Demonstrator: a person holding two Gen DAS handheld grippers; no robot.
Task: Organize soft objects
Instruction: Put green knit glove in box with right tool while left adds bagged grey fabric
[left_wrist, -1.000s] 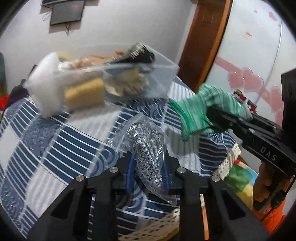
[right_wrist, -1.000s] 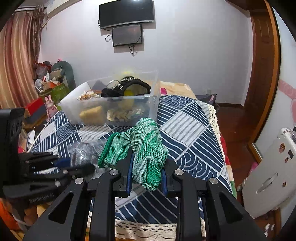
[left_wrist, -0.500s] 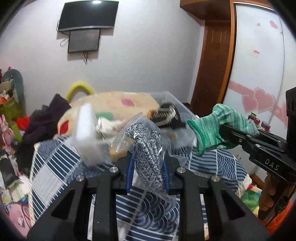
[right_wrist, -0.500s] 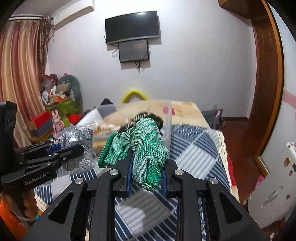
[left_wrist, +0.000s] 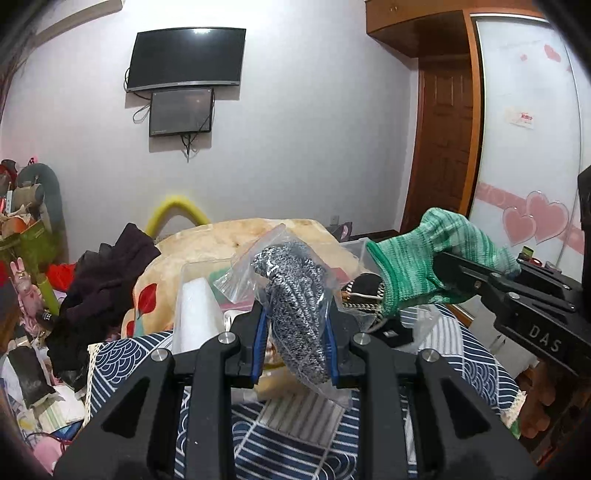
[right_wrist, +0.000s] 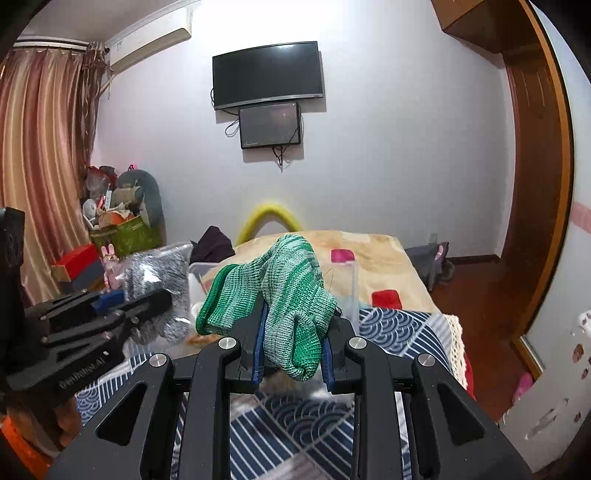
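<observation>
My left gripper is shut on a clear bag holding a grey knit item, held up above the bed. My right gripper is shut on a green knit glove, also lifted; the glove shows at the right in the left wrist view. The bagged grey item and left gripper show at the left of the right wrist view. A clear plastic bin with soft items sits on the bed just beyond both grippers, mostly hidden behind them.
The bed has a blue-and-white patterned cover and a beige blanket behind the bin. A white foam block stands at the bin's left. Dark clothes and clutter lie left. A wardrobe stands right.
Both grippers have risen and tilted up with their loads; the view went from looking down on the bin and bed to looking level at the wall, with the bin now low behind the grippers.
</observation>
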